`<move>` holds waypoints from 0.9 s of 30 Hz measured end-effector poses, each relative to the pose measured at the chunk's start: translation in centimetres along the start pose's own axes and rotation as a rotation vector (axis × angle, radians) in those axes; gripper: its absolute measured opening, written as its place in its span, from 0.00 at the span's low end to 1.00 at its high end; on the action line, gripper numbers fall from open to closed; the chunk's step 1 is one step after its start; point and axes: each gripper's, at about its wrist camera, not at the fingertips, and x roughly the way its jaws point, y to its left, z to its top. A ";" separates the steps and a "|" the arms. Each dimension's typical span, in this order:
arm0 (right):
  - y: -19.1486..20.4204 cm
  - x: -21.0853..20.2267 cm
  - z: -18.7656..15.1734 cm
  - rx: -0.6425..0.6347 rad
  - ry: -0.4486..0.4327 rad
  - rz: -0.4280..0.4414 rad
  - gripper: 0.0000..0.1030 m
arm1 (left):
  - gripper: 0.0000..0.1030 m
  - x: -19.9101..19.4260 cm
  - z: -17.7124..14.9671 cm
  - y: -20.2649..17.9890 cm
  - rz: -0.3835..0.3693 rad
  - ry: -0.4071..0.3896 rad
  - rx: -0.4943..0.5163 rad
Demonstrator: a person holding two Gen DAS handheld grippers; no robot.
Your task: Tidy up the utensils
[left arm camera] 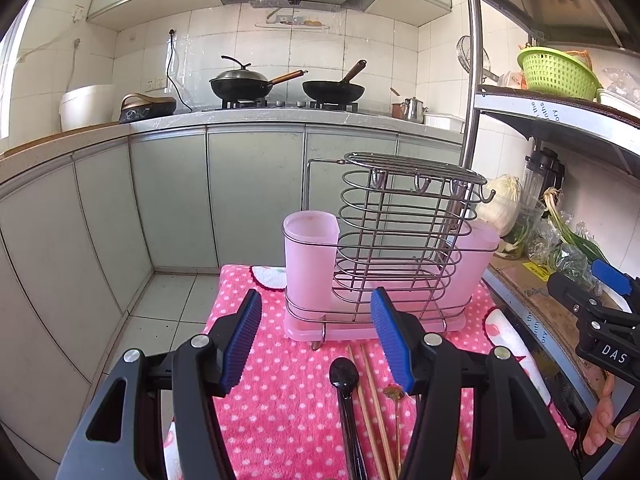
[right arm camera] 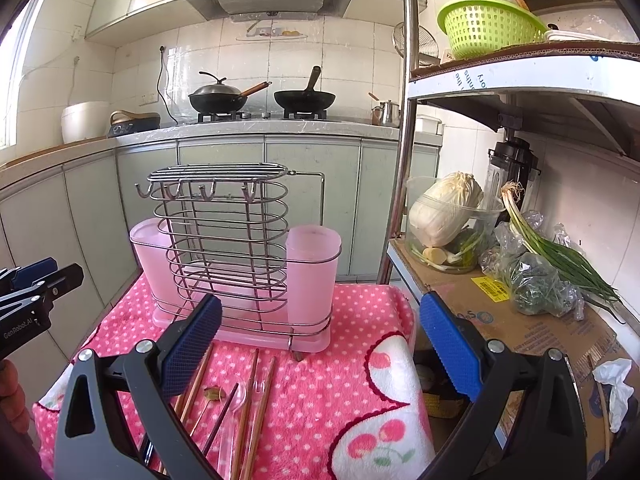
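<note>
A wire utensil rack point(left arm camera: 404, 236) with two pink plastic cups point(left arm camera: 310, 256) stands on a pink dotted towel point(left arm camera: 280, 380); it also shows in the right wrist view point(right arm camera: 224, 248). In front of it lie a black spoon point(left arm camera: 345, 376), wooden chopsticks point(left arm camera: 372, 396) and a small brass fork point(left arm camera: 394, 394). The right wrist view shows the chopsticks point(right arm camera: 260, 400), a clear spoon point(right arm camera: 236, 404) and the fork point(right arm camera: 214, 394). My left gripper point(left arm camera: 316, 344) is open and empty above the utensils. My right gripper point(right arm camera: 320, 348) is open and empty over the towel's right part.
A metal shelf unit point(right arm camera: 404, 160) stands at the right with a cabbage point(right arm camera: 444, 212), green onions point(right arm camera: 560, 256) and a green basket point(right arm camera: 488, 28). Behind are cabinets and a counter with two woks point(left arm camera: 240, 84). The towel's left edge drops to the tiled floor point(left arm camera: 168, 312).
</note>
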 end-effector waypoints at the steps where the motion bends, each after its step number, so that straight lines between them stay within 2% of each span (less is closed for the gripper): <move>1: 0.0 0.0 0.0 0.001 0.004 0.000 0.97 | 0.55 0.0 0.0 0.0 -0.001 0.000 -0.001; 27: 0.3 -0.2 0.1 -0.024 -0.005 -0.004 0.97 | 0.55 -0.2 0.1 0.3 -0.005 -0.002 -0.011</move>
